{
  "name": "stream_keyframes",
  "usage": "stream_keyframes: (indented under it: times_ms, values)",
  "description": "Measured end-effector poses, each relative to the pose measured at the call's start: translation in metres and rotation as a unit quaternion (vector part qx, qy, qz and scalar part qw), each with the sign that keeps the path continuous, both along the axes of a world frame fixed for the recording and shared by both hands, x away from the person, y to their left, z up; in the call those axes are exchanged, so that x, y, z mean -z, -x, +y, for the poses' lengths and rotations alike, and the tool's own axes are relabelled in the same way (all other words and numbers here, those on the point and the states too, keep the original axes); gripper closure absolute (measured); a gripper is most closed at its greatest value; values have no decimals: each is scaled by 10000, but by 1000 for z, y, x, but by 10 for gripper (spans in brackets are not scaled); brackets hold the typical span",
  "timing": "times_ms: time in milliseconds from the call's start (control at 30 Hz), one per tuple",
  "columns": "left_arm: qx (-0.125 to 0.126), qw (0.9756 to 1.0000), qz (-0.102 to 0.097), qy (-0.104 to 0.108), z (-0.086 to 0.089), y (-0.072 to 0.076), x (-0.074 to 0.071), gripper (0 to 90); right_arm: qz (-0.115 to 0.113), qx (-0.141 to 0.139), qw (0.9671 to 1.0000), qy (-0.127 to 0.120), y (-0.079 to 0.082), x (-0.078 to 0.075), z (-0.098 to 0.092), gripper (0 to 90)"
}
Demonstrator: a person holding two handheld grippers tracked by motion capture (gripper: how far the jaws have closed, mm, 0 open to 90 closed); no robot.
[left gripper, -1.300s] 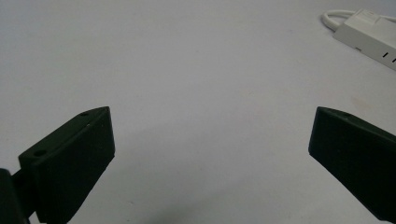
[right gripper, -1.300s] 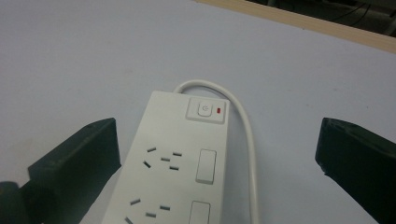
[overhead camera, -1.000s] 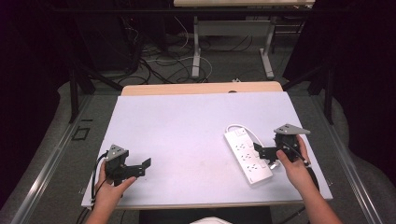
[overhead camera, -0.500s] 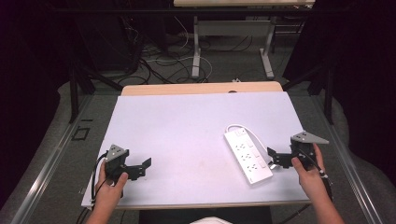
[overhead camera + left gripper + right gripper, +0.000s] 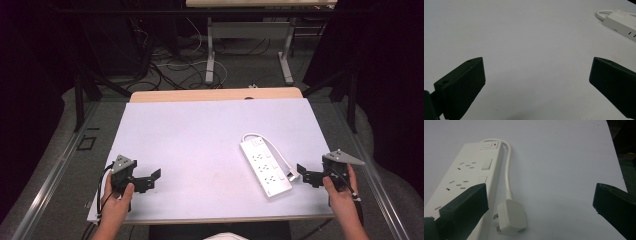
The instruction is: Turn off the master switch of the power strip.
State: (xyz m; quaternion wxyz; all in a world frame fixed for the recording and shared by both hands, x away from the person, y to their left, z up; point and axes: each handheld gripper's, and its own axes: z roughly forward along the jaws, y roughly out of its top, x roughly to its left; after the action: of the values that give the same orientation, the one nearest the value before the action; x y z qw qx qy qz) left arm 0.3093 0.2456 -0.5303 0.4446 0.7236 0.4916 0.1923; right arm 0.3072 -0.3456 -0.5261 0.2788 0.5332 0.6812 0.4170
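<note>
The power strip [image 5: 265, 167] lies flat on the bench [image 5: 200, 130], its plug [image 5: 511, 217] loose beside it. The right gripper [image 5: 306, 176], jaws spread, waits at its three o'clock; the left gripper [image 5: 150, 179], also spread, sits well apart. Judged so, grasping remains undone.

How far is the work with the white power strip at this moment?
Done: nothing visible yet. The power strip lies flat on the table, its plug loose beside it. In hand: the right gripper is open, apart from the strip, aimed at the plug. The left gripper is open and far away. Left: probably grasping the plug; no grasp has begun.
</note>
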Motion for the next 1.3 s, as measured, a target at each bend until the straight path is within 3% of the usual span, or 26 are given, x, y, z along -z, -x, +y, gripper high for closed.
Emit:
stream_keyframes:
  times_ms: [33,100,133,200,233,333,367,433,600,633,667,800,833,967,1133,1233,1300]
  values:
    - [-6,10000,1,6,0,0,0,3,123,-15,9999,17,2,1,-3,0]
    - [-3,10000,15,-9,0,0,0,3,22,127,9999,-64,2,6,-5,0]
    - [-3,10000,14,-11,0,0,1,3,171,120,9998,-63,4,6,-8,0]
    - [1,10000,23,-24,0,0,1,3,133,183,9997,-61,4,11,-12,0]
    - [-11,10000,22,-6,0,0,1,3,244,196,9995,-67,5,11,-14,0]
    - [-18,10000,18,-2,1,0,1,3,244,303,9992,-112,5,17,-20,0]
    - [-20,10000,5,-2,1,0,1,3,90,407,9990,-168,4,20,-21,0]
    - [-16,10000,13,-3,1,0,0,3,322,411,9986,-98,5,20,-26,0]
    - [-13,10000,19,-10,2,0,1,3,418,531,9975,-211,6,25,-31,0]
    - [-15,10000,11,-5,1,0,1,3,328,503,9980,-187,5,26,-32,0]
    - [-11,10000,9,-10,1,0,1,3,448,574,9971,-198,6,26,-32,0]
    - [-3,10000,14,-20,2,0,1,3,365,594,9973,-243,6,29,-34,0]
    - [-8,10000,16,-16,2,-1,1,3,483,599,9967,-241,8,28,-35,0]
    - [-8,10000,15,-22,2,-1,1,3,524,662,9962,-216,9,29,-36,0]
    - [-12,10000,26,-22,2,-1,1,3,500,669,9962,-242,10,29,-38,4]
    - [-25,10000,16,-8,2,-1,1,3,452,740,9955,-392,10,31,-36,5]
    - [-25,10000,30,-10,2,-1,1,3,505,687,9959,-302,11,29,-38,5]
